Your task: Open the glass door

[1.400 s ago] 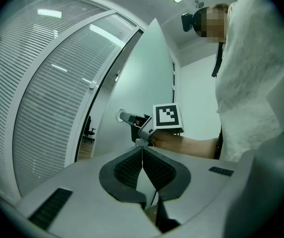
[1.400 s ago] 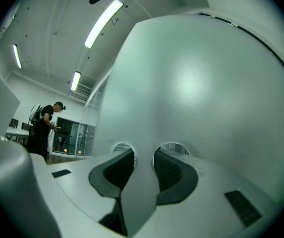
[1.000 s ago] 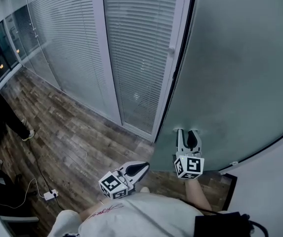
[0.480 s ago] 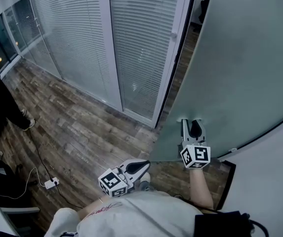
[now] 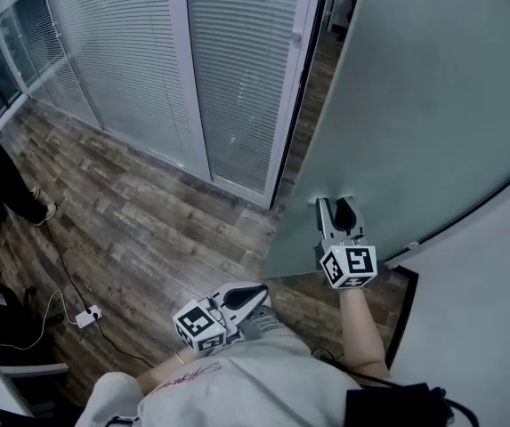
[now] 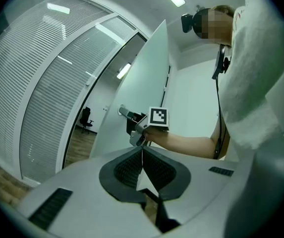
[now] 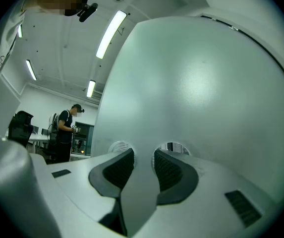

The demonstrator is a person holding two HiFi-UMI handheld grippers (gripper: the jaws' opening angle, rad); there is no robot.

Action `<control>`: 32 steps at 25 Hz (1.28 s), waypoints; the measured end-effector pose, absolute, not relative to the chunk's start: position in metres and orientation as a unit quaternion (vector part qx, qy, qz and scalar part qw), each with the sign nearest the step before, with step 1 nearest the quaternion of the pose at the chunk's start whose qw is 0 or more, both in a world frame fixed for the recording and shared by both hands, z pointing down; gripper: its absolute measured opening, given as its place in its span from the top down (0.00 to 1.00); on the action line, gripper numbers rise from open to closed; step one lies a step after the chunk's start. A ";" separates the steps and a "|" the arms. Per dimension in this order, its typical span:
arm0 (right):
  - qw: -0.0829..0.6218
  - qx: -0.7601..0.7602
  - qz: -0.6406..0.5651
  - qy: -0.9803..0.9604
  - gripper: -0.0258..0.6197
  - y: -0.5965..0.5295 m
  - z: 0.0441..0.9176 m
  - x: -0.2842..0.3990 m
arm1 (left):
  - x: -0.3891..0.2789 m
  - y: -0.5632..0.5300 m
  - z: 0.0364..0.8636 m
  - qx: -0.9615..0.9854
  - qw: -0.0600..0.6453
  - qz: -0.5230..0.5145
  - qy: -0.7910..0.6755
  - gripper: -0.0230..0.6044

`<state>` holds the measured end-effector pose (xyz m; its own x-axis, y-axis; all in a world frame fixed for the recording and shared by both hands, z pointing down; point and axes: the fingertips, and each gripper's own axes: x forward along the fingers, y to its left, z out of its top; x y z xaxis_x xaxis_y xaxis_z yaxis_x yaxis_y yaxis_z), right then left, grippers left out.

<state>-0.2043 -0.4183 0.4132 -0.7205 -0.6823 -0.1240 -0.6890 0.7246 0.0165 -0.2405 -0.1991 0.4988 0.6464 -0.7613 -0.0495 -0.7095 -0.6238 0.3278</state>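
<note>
Right gripper [image 5: 336, 212]: clamped on handle [image 6: 125, 114], glass door [image 5: 433, 105], far right. Left gripper [image 5: 259, 292]: jaws together, empty, near.

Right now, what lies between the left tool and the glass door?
Nothing: in the head view the stretch from the left tool to the glass door is bare, with only wooden floor beneath.

A wood-plank floor [image 5: 139, 203] is shown beside partitions hung with closed slatted blinds [image 5: 121, 69], a white plug and cable [image 5: 86, 313] lying on it. A person in black [image 7: 65, 133] is pictured under ceiling strip lights [image 7: 110, 33].
</note>
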 end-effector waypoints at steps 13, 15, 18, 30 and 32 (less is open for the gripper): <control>0.067 -0.340 0.022 0.938 0.75 -0.368 0.417 -0.182 | -0.196 -0.184 0.481 0.865 0.104 -0.092 -0.481 0.93; 0.068 -0.326 0.025 0.943 0.75 -0.362 0.416 -0.179 | -0.180 -0.184 0.483 0.860 0.106 -0.092 -0.491 0.93; 0.064 -0.309 0.024 0.948 0.75 -0.353 0.416 -0.175 | -0.159 -0.178 0.484 0.850 0.111 -0.090 -0.507 0.93; 0.069 -0.272 0.031 0.959 0.76 -0.302 0.416 -0.151 | -0.108 -0.138 0.486 0.800 0.101 -0.094 -0.584 0.93; 0.071 -0.264 0.030 0.961 0.75 -0.295 0.415 -0.148 | -0.100 -0.134 0.485 0.798 0.097 -0.092 -0.587 0.93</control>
<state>-0.1481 -0.2946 0.4147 -0.8506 -0.5031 -0.1525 -0.5118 0.8589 0.0211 -0.1004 -0.1339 0.4847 0.2933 -0.9554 -0.0330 -0.9195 -0.2914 0.2639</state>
